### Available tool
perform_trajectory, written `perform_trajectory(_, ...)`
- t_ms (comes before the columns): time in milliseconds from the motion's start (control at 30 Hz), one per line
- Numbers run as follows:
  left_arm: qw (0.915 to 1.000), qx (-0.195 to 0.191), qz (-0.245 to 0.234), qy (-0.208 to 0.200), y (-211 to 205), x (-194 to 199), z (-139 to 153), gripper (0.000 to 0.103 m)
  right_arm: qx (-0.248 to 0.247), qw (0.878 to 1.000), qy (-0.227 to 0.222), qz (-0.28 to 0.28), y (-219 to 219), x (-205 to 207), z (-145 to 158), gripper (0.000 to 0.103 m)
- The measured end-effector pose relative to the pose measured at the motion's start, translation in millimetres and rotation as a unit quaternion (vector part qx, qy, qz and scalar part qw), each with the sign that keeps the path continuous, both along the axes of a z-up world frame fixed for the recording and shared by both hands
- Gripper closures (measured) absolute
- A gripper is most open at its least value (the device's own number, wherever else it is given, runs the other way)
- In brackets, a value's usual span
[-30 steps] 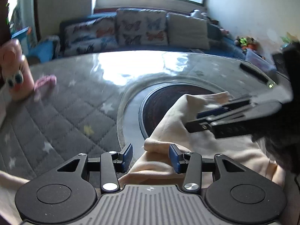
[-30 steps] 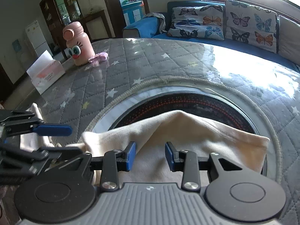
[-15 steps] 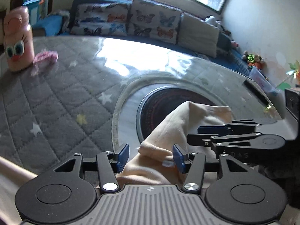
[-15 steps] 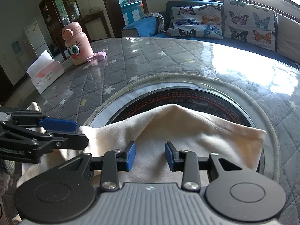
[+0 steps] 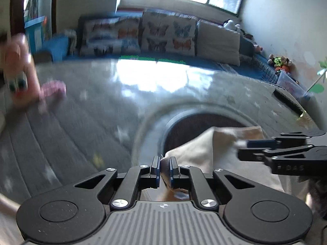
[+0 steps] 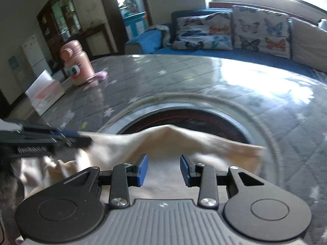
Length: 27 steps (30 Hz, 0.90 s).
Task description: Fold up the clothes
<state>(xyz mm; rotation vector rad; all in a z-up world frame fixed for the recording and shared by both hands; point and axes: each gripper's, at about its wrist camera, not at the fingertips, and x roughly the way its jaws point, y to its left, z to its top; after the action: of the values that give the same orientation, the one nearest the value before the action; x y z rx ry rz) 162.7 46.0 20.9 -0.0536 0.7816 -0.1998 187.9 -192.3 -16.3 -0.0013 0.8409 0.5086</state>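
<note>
Both views are smeared by motion, so the stars on the grey quilted table cover (image 6: 204, 77) and the face on the pink bottle (image 6: 78, 65) at the far left are hard to make out. The cream garment (image 6: 169, 143) lies at the near edge of the table, draped over the near part of a dark round inset (image 6: 184, 115). Its near portion is cut off behind the gripper bodies, and what kind of garment it is cannot be told.

In the left wrist view the left gripper (image 5: 163, 164) has its jaws closing to a narrow slit, with a fold of the garment's (image 5: 204, 149) left edge pinched between the blue pads. How much cloth sits behind them is hidden.

The right gripper (image 6: 163, 169) stands partly open over the cloth — its blue pads are apart with the fabric seen in the gap, and neither pad visibly presses on it. Whether the fingertips touch the cloth beneath cannot be told.

A white and pink box (image 6: 44, 94) sits at the table's far left, cushions (image 6: 231, 30) on a sofa beyond.
</note>
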Motion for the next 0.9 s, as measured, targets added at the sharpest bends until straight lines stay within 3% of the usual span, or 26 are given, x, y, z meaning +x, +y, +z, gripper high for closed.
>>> perform_trajectory(100, 0.9978, 0.049, -0.011, -0.043, -1.7, 10.1, 13.6, 0.094, -0.003, 1.000, -0.004, -0.029, -19.0, 5.3, 2.2, 0.068)
perform_trajectory(233, 0.9872, 0.125, -0.020, -0.097, -0.4, 30.2, 22.3, 0.093, -0.007, 0.998, -0.009, -0.067, -40.5, 12.6, 3.6, 0.068)
perform_trajectory(400, 0.9881, 0.140, -0.009, -0.065, 9.1, 62.3, 1.5, 0.093, -0.016, 0.994, -0.006, -0.104, -56.7, 24.9, -0.7, 0.068)
perform_trajectory(667, 0.9873, 0.157, 0.004, -0.027, 19.8, 76.6, -33.1, 0.089, -0.019, 0.995, 0.011, -0.101, -51.3, 42.6, -20.1, 0.071)
perform_trajectory(733, 0.9867, 0.160, 0.009, -0.027, 21.4, 77.5, -34.4, 0.089, -0.023, 0.995, 0.010, -0.100, -48.1, 45.8, -23.0, 0.078)
perform_trajectory(800, 0.9866, 0.160, 0.012, -0.028, 23.7, 79.9, -35.0, 0.089, -0.028, 0.994, 0.004, -0.101, -45.4, 48.2, -24.2, 0.096)
perform_trajectory(900, 0.9865, 0.161, 0.011, -0.030, 22.8, 85.0, -36.4, 0.092, -0.037, 0.994, -0.008, -0.104, -41.8, 50.4, -21.7, 0.099)
